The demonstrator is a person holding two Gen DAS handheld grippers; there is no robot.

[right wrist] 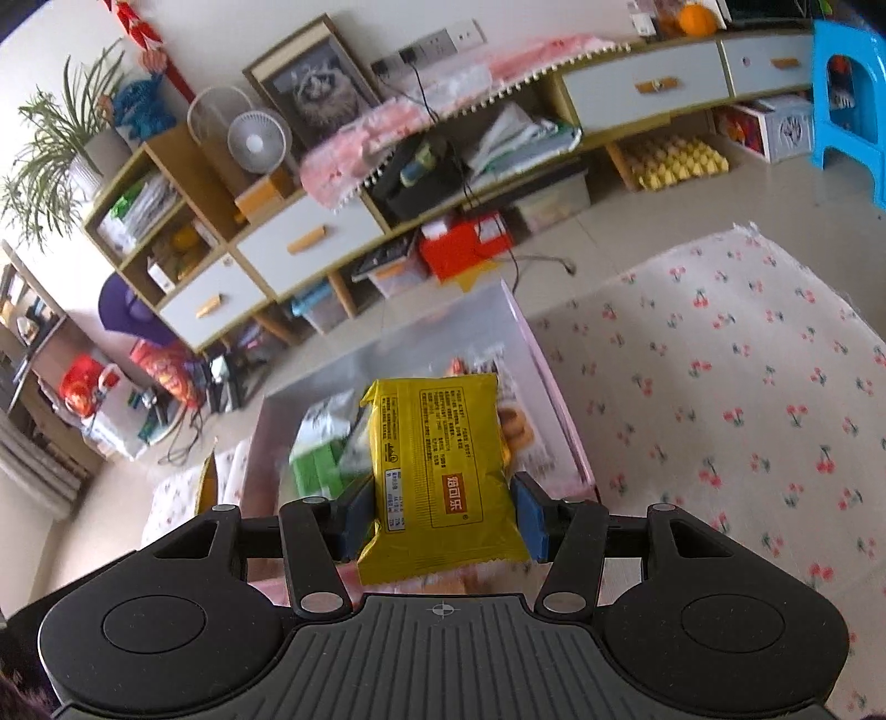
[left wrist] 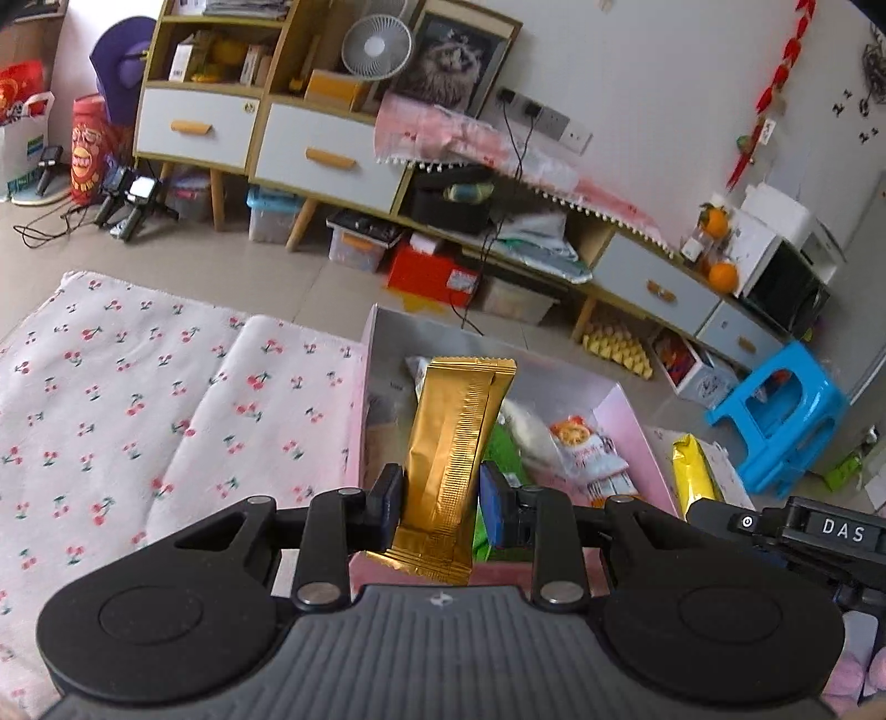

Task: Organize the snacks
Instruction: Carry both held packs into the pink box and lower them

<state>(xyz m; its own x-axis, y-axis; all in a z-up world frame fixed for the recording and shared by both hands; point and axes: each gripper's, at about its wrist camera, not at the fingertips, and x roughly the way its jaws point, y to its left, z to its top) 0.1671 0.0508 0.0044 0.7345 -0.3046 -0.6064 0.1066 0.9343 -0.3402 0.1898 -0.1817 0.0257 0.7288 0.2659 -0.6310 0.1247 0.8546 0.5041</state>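
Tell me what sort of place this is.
Most likely a lived-in home living room: a low cabinet with drawers along the wall, a small fan and framed picture on it, and a plant.

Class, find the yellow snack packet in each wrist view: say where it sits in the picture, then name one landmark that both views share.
Left wrist view: the yellow snack packet shows only partly at lower right, beside the pink box, above the other black tool.
Right wrist view: the packet fills the centre, clamped between the right tongs, over the pink box.
Shared landmark: the framed animal picture against the wall.
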